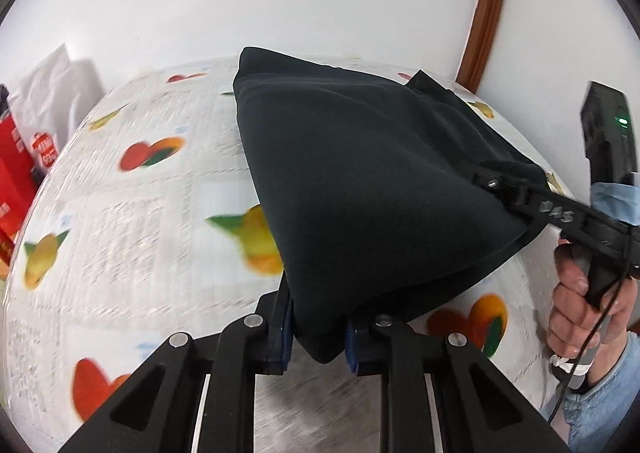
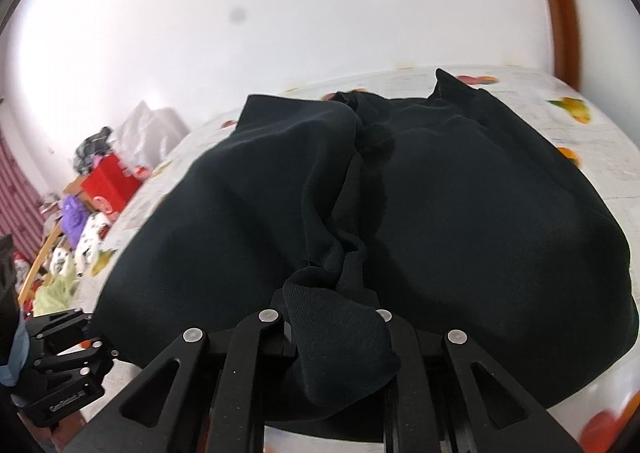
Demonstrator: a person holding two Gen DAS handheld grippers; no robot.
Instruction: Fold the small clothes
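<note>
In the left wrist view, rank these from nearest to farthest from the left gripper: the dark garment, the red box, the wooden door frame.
1. Dark garment: a corner is pinched in the left gripper itself, in the middle.
2. Red box: off the table's left edge.
3. Wooden door frame: against the back wall, upper right.

**Both grippers clamped on cloth**

The left gripper [image 1: 318, 337] points downward, its blue pads [image 1: 285, 337] pinching a corner of the dark garment [image 1: 360, 173]. The right gripper [image 2: 336, 327] grips a ribbed edge. A hand [image 1: 580, 313] in a light-blue sleeve [image 1: 604, 405] grasps the right handle.
</note>
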